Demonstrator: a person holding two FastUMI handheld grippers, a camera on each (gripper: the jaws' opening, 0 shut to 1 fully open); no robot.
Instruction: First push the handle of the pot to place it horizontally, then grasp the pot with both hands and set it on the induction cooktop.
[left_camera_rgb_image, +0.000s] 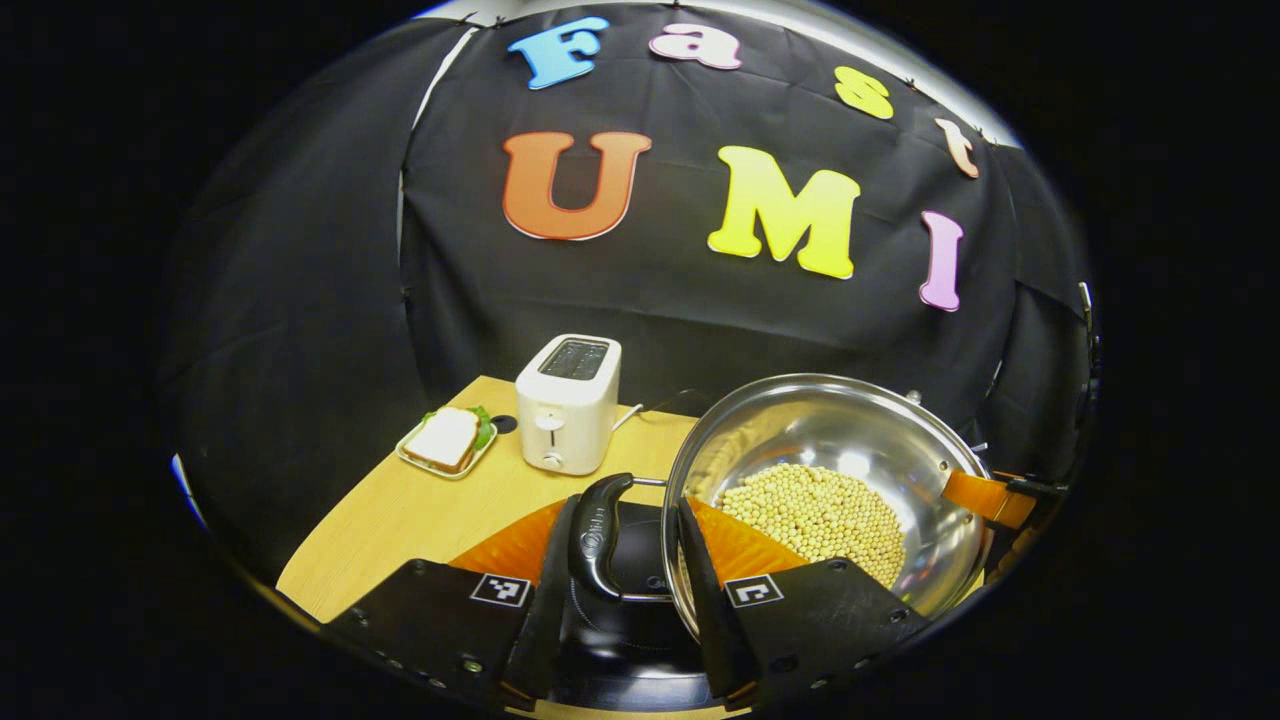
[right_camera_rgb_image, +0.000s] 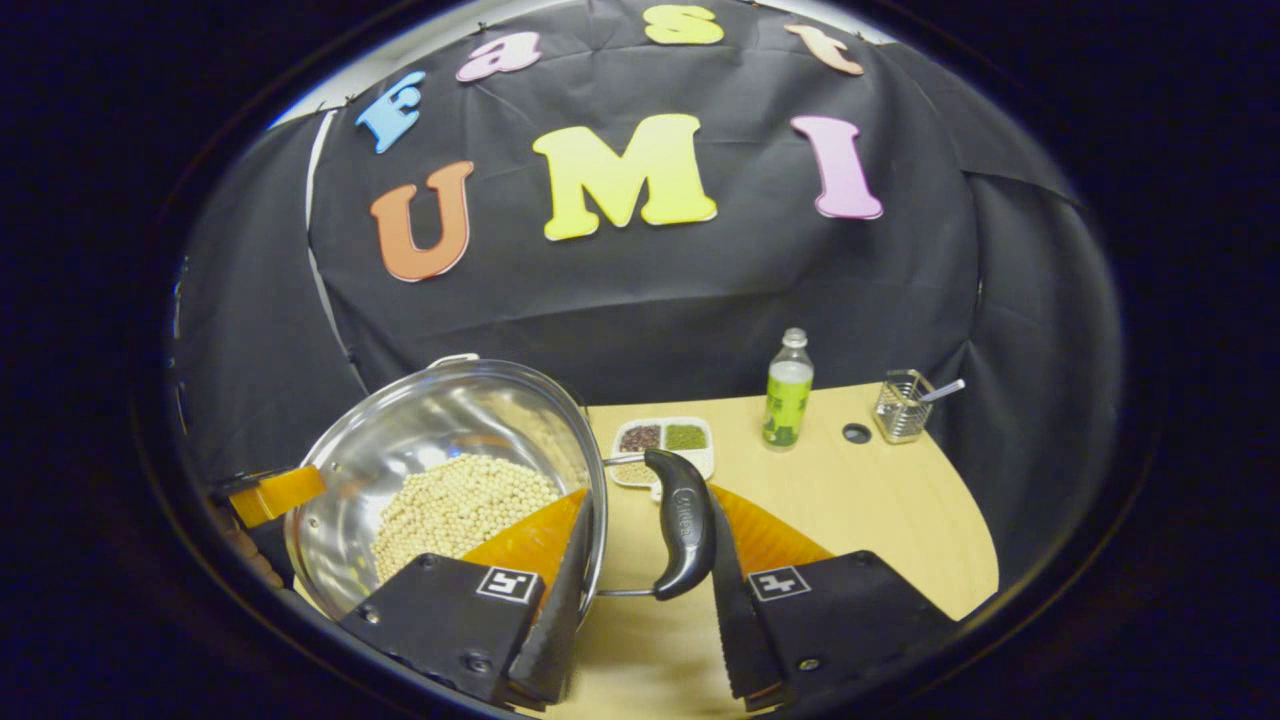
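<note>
Toaster (left_camera_rgb_image: 567, 402) in left gripper view; bottle (right_camera_rgb_image: 788, 391) in right.

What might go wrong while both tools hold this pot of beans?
The pot looks tilted, with the beans heaped toward its low side, so they may spill. The left tool and right tool each hold just a slim handle, so the pot might swing or slip.

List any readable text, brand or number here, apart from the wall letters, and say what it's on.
Nothing reads clearly.
Pot handle: embossed mark, too small to read.
Bottle: label too blurred.
Marker squares: coded patterns, no words.
Toaster: no text seen.
</note>
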